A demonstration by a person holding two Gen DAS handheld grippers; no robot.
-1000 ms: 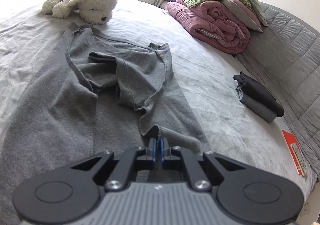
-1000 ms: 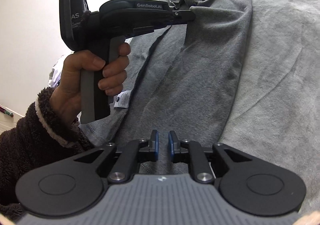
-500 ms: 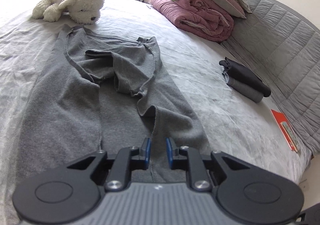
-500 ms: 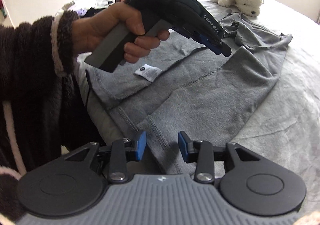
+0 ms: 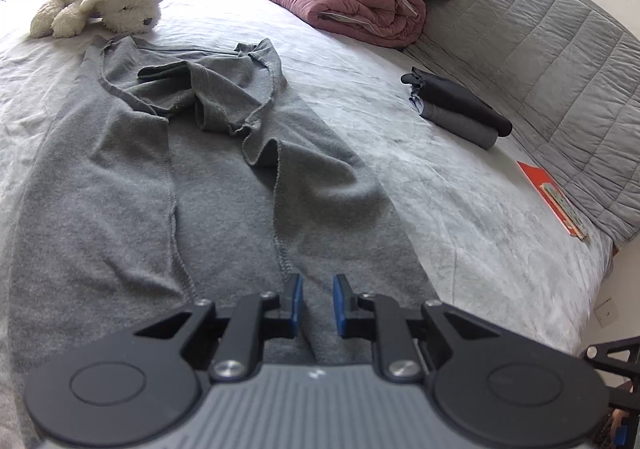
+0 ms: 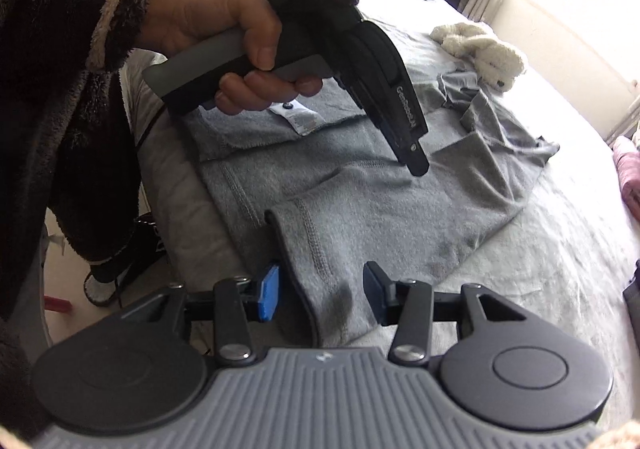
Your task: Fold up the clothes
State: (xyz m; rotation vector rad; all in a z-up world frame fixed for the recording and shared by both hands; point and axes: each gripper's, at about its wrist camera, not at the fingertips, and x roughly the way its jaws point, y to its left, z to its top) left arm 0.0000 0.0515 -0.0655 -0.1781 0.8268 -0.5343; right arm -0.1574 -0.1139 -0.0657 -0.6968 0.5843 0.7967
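You are holding the left gripper (image 5: 316, 305) low over the grey garment (image 5: 224, 185), its blue-padded fingers (image 5: 295, 303) standing narrowly apart with nothing between them. The garment is lying spread lengthwise on the light grey bedspread (image 5: 460, 209), its near half folded inward along two stitched edges and its far end bunching in loose folds just short of the white plush dog (image 5: 104, 5). You are carrying the right gripper (image 6: 320, 297) at the garment's near hem, fingers spread wide on either side of a raised fold of hem, not closing on it. Your left hand (image 6: 224, 37), in a dark fleece sleeve (image 6: 60, 49), is gripping the handle. Folded dark clothes (image 5: 460, 109) are sitting well apart beside the quilted headboard (image 5: 540, 61).
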